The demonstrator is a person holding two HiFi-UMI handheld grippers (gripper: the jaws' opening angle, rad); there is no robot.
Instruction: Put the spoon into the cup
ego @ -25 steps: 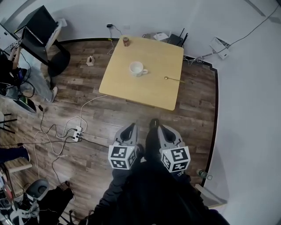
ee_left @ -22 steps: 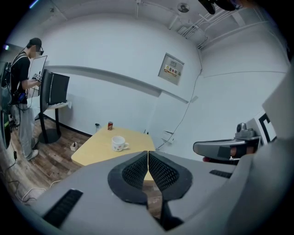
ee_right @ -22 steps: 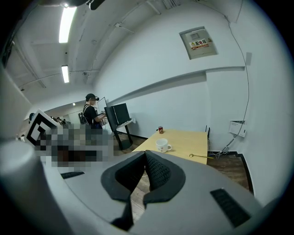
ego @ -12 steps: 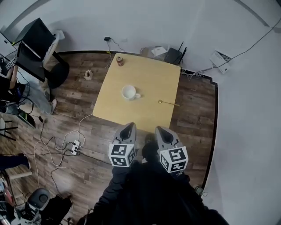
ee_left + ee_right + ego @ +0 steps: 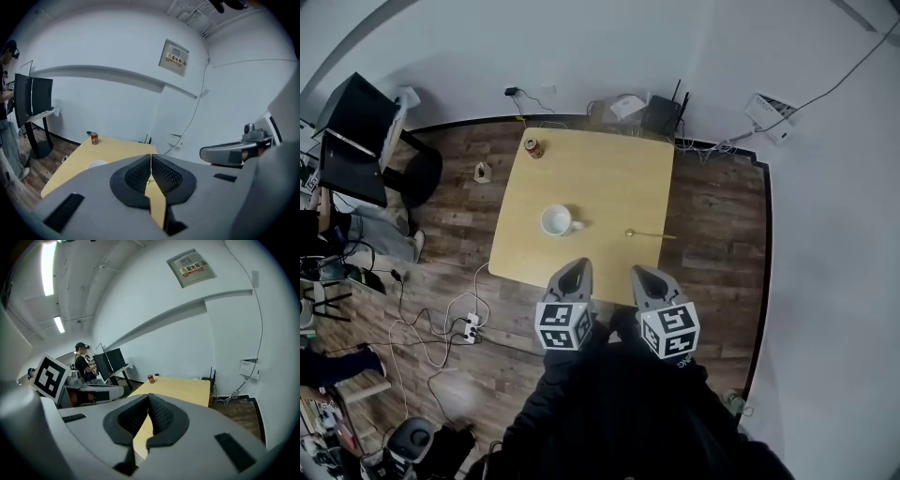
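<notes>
A white cup point(image 5: 555, 220) stands on the light wooden table point(image 5: 600, 173), left of its middle. Its rim also peeks over the left gripper's body as the cup point(image 5: 96, 164). A gold spoon point(image 5: 649, 234) lies flat to the cup's right, near the table's right edge. My left gripper point(image 5: 575, 272) and right gripper point(image 5: 640, 276) hover side by side over the table's near edge, short of both objects. Both are shut with nothing between the pads. In the gripper views the left gripper point(image 5: 151, 156) and right gripper point(image 5: 147, 397) point toward the table.
A red can point(image 5: 532, 148) stands at the table's far left corner. A router point(image 5: 656, 114) and cables lie on the floor behind the table by the wall. A power strip point(image 5: 467, 328) and cords sit on the floor at left. A person point(image 5: 85, 367) stands by a monitor stand.
The table, cup and spoon have drawn closer and lower in the head view. Both grippers now reach the table's near edge instead of hanging over bare floor. Jaws stayed shut.
</notes>
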